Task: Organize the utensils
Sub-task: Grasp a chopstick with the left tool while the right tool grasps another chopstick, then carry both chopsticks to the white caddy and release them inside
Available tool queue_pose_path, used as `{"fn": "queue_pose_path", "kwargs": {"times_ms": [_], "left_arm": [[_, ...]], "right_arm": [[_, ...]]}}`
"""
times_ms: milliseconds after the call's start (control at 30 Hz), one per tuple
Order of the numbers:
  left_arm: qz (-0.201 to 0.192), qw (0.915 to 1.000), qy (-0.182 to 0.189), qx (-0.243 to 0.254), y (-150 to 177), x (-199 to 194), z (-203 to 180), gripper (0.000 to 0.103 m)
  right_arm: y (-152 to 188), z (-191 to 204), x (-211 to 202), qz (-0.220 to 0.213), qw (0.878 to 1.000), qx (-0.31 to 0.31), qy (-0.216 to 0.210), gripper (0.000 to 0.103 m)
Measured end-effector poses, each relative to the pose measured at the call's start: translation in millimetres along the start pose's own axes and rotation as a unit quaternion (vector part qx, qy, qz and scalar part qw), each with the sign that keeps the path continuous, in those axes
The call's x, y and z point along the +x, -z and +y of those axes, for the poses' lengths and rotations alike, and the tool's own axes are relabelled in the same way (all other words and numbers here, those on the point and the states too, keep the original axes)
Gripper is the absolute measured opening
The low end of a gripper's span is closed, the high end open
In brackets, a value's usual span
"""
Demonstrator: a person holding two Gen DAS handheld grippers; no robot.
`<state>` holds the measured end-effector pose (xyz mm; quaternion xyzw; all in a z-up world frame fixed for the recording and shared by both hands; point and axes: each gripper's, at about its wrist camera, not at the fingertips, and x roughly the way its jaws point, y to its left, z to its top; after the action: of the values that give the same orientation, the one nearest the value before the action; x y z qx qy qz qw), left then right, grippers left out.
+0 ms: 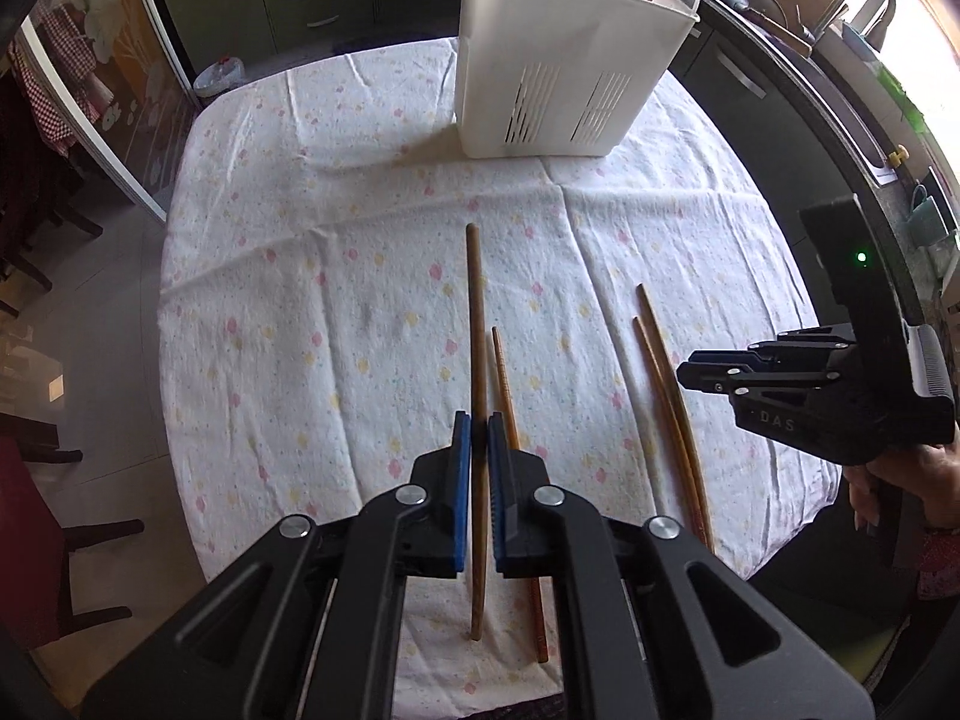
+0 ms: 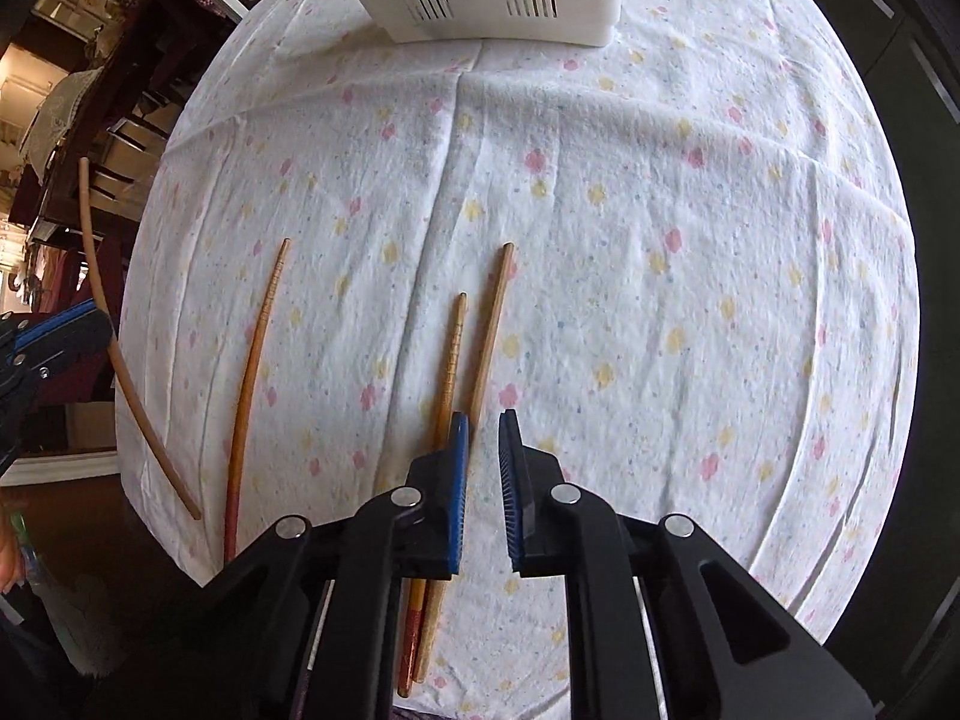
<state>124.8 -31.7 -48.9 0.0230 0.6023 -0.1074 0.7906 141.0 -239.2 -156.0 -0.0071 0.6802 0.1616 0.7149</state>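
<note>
My left gripper [image 1: 478, 426] is shut on a plain brown chopstick [image 1: 476, 312], held clear of the flowered tablecloth [image 1: 300, 300]. A chopstick with a red end [image 1: 504, 378] lies just right of it on the cloth. Further right lies a pair of chopsticks [image 1: 660, 372], with my right gripper [image 1: 690, 372] above them. In the right wrist view the right gripper [image 2: 485, 420] points down at the cloth with a narrow gap and nothing between its pads. The pair [image 2: 453, 348] runs under its left finger. The held chopstick [image 2: 96, 264] and left gripper [image 2: 66, 324] show at the left.
A white slotted utensil caddy [image 1: 558, 60] stands at the far side of the table, holding forks and wooden handles. The table edge curves round near me and at the left. Chairs [image 1: 36, 480] stand left; a dark counter and sink [image 1: 852, 6] run right. A hand [image 1: 936, 480] holds the right gripper.
</note>
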Motion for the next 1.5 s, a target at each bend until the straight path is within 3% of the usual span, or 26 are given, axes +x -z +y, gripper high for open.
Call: {"fn": "queue_pose_path", "kwargs": {"times_ms": [400,567,733,1000,1233,1500], "left_arm": [[-0.023,0.9996,0.014,0.003,3.3,-9.6,8.5,0.006],[-0.045,0.9988,0.015,0.014,5.7,-18.1,3.8,0.006],[-0.070,0.9969,0.014,0.032,8.0,-34.6,-6.2,0.006],[-0.128,0.9904,0.021,0.049,-9.8,-82.7,-27.4,0.006],[-0.186,0.9809,0.030,0.050,-52.5,-130.8,-49.0,0.006],[-0.242,0.9694,0.021,0.034,-114.8,-169.9,-67.5,0.005]], "right_arm": [[-11.4,21.3,17.7,0.034,0.998,-0.003,0.051,0.012],[-10.1,43.3,22.8,0.017,0.996,-0.010,0.088,0.008],[0.9,31.6,8.3,-0.006,0.999,0.016,0.037,0.007],[35.7,7.2,-71.8,-0.121,0.991,0.035,-0.047,0.006],[59.6,-17.8,-129.8,-0.196,0.976,0.036,-0.082,0.006],[72.6,-41.9,-143.4,-0.214,0.971,0.040,-0.098,0.006]]}}
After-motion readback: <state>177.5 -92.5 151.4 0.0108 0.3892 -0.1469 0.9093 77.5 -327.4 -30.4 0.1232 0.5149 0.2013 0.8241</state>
